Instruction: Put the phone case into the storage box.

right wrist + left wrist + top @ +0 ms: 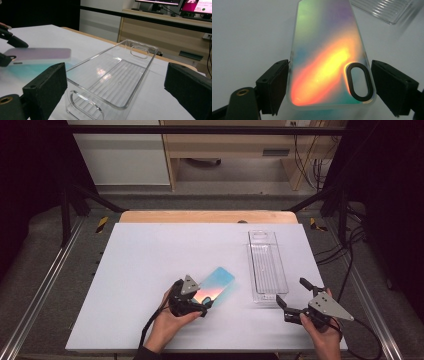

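On white table [140, 255]: left gripper [329, 82] jaws spread astride iridescent plastic phone case [329, 52], w/ right gripper [115, 100] spread nr clear ribbed tray [120, 75].

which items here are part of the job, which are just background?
In the job:
- iridescent phone case, between the left gripper jaws; contact unclear
- clear plastic tray, empty, ahead of the open right gripper

Just about:
- white table
- wooden desk with monitors behind
- cables on the floor
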`<state>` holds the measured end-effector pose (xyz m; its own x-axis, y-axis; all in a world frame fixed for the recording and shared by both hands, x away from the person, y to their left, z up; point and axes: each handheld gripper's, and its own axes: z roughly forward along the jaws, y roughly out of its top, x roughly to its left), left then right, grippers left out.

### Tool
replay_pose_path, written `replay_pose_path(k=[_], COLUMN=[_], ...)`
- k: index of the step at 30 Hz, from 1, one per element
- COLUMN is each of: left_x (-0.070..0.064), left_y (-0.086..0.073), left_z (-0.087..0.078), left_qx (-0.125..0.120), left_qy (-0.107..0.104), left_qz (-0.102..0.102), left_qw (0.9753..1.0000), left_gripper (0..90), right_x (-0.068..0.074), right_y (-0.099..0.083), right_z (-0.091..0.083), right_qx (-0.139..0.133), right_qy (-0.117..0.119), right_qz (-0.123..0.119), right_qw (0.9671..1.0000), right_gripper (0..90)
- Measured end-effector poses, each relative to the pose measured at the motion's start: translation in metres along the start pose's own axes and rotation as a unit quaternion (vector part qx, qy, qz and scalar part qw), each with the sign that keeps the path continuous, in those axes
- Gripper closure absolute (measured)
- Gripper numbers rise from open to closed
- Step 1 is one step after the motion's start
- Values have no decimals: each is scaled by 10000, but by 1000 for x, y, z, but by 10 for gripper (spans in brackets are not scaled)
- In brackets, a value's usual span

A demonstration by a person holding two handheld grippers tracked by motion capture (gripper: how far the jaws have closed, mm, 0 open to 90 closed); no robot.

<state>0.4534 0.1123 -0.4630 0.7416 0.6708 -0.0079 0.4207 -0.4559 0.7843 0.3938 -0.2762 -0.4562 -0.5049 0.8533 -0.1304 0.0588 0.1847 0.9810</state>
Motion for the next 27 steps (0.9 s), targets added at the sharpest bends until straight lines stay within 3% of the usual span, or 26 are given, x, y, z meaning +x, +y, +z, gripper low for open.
replay_pose_path(k=[5,10,11,12,14,16,17,18,20,23,27], left_x=[20,36,40,40,47,48,50,52,53,54,57], left_y=[1,-3,-4,-4,-7,-7,-7,-7,-7,-7,-8], left_z=[-23,-40,-45,-45,-54,-57,-60,-65,-68,-71,-75], left_qx=[-138,-193,-189,-189,-205,-228,-254,-277,-275,-272,-301], left_qy=[133,155,162,162,172,178,174,177,179,181,159], left_qz=[-65,-186,-215,-215,-266,-287,-308,-294,-278,-268,-295], left_qw=[9998,9995,9995,9995,9993,9992,9991,9990,9991,9991,9990], left_gripper=[168,168,168,168,167,168,168,167,167,168,167], right_x=[9,28,44,44,67,80,80,96,110,124,136], right_y=[9,25,33,33,45,51,51,57,59,60,59], right_z=[3,10,18,18,30,38,38,49,58,73,89], right_qx=[-5,120,208,208,328,424,424,530,584,685,785], right_qy=[-133,65,240,240,503,666,666,835,980,1090,1128], right_qz=[-85,-344,-497,-497,-761,-895,-895,-1041,-1180,-1351,-1430], right_qw=[9999,9993,9983,9983,9953,9929,9929,9896,9864,9824,9801], right_gripper=[40,41,42,42,50,52,52,56,58,64,67])
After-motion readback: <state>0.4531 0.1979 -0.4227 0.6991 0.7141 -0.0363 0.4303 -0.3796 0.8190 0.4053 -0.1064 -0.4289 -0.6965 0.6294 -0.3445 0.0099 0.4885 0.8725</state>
